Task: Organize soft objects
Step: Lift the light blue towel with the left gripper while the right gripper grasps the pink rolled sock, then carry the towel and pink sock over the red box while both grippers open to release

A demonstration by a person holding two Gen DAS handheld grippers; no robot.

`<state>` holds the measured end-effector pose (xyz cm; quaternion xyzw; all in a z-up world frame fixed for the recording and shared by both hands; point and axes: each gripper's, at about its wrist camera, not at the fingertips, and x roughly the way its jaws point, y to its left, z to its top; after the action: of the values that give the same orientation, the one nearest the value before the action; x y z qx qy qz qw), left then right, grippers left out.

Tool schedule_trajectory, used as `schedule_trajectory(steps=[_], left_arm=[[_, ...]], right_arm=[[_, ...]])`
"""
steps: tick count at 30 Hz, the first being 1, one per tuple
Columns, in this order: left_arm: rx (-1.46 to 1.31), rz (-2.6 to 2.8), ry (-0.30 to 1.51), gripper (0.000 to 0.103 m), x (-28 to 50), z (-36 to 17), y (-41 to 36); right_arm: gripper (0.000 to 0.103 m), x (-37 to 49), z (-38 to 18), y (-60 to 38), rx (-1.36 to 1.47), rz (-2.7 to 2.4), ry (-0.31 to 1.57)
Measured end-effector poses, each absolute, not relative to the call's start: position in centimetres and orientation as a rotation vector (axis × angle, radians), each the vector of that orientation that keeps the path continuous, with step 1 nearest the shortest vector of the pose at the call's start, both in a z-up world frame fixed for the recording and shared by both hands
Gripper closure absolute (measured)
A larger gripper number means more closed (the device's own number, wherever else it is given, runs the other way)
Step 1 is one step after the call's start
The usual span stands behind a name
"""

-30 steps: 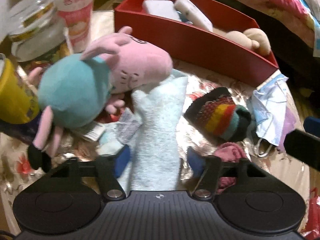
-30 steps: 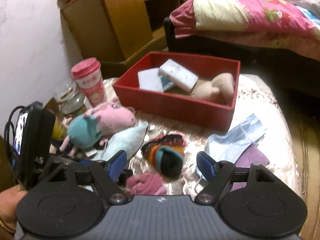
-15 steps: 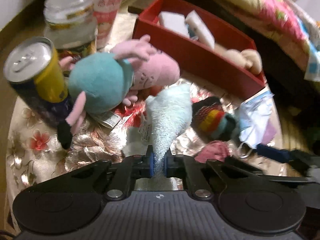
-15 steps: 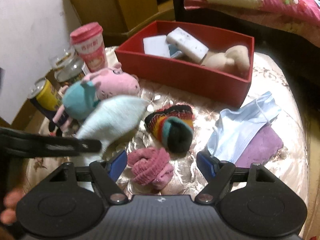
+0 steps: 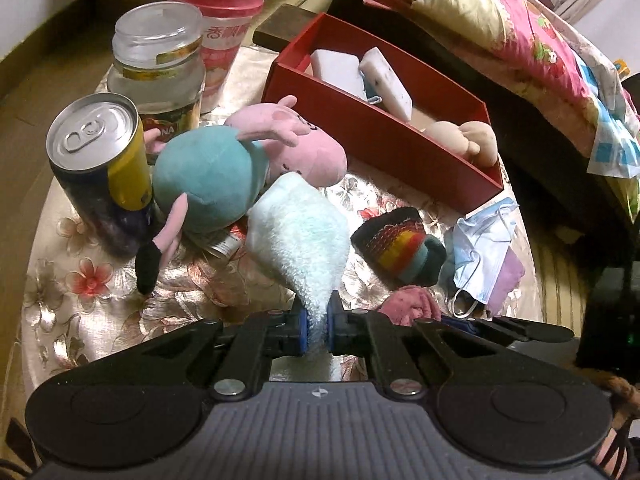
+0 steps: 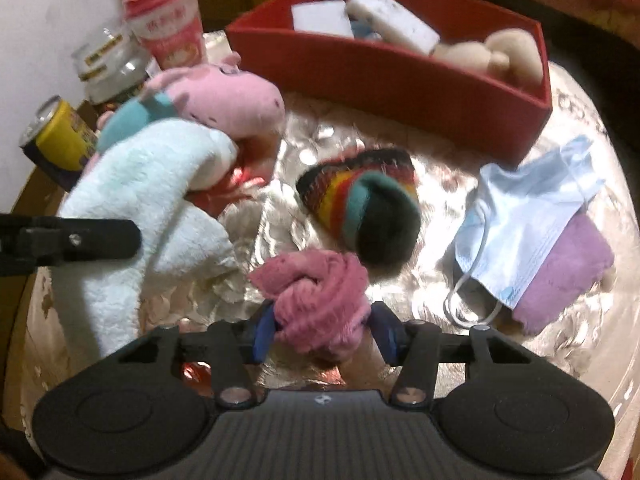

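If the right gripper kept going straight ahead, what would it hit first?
The right gripper already has the pink knotted cloth between its jaws; just beyond it lies the striped sock ball, though depth is uncertain.

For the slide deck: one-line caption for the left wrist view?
Left gripper clamps a fluffy pale-blue towel beside a pig plush and red box.

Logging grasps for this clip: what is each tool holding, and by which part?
Left tool pinches the pale blue towel at its near end. Right tool straddles the pink knotted cloth; grip uncertain.
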<state>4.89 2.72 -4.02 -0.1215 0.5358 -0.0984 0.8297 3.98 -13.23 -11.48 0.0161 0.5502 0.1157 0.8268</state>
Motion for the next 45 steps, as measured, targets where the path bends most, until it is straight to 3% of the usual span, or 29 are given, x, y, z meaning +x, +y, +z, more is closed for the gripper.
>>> schedule_trajectory(steps=[4,7,45], left_arm=[[-0.265,-0.225,1.125,0.098,4.8,-3.5,2.8],[-0.267,-0.230,1.116,0.098,4.8,-3.1,2.7],[-0.335,-0.362,0.865,0.097,8.0,4.8,0.0]], right_arm=[[0.089,3.8,-11.3,-13.7,0.051,0.253,1.181],[0.091,3.7,-10.5,-14.4,0.103,0.270,1.177],[0.092,4.4,3.0,-20.2,0.309,0.182,0.708]])
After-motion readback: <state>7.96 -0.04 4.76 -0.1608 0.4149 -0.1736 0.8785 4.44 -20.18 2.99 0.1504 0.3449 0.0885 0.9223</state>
